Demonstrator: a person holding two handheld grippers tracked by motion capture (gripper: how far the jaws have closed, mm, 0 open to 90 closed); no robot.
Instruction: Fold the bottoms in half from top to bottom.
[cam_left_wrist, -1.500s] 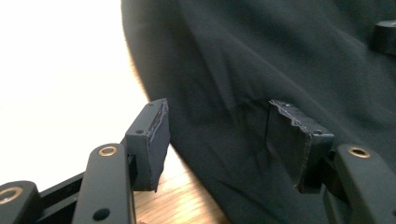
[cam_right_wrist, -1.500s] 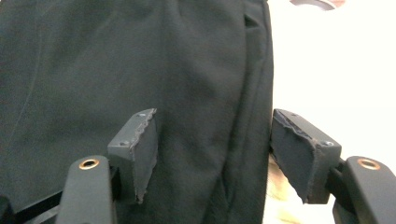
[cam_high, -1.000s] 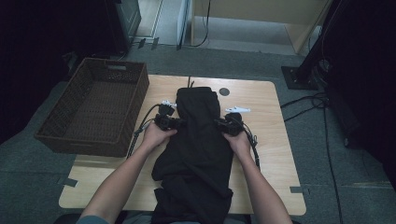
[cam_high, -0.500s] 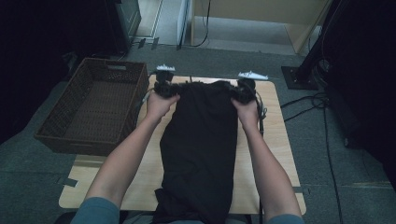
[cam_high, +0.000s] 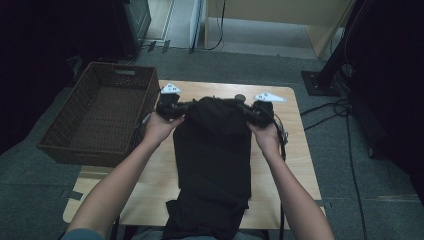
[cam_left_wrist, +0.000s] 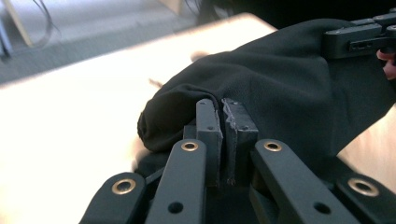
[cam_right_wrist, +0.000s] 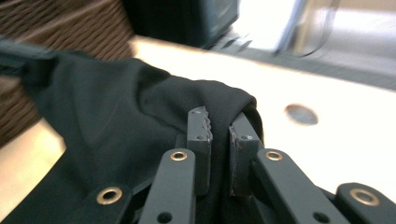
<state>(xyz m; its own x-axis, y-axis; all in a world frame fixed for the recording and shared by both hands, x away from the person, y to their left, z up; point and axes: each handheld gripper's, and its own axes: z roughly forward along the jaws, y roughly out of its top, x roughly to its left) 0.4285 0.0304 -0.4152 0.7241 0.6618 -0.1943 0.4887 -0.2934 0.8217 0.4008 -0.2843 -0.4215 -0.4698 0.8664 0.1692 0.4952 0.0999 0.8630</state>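
I had the left gripper (cam_high: 186, 107) and right gripper (cam_high: 246, 111) each clamped on a top corner of the black cloth (cam_high: 214, 150), which hung between them down over the bench (cam_high: 295, 165). With so little fabric in each bite, I judged a corner could slip free if I lifted unevenly.

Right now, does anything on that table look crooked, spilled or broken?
Nothing looks spilled or broken. The black fabric garment hangs over the near edge of the light wooden table, which looks untidy. The left claw and right claw pinch its far corners.
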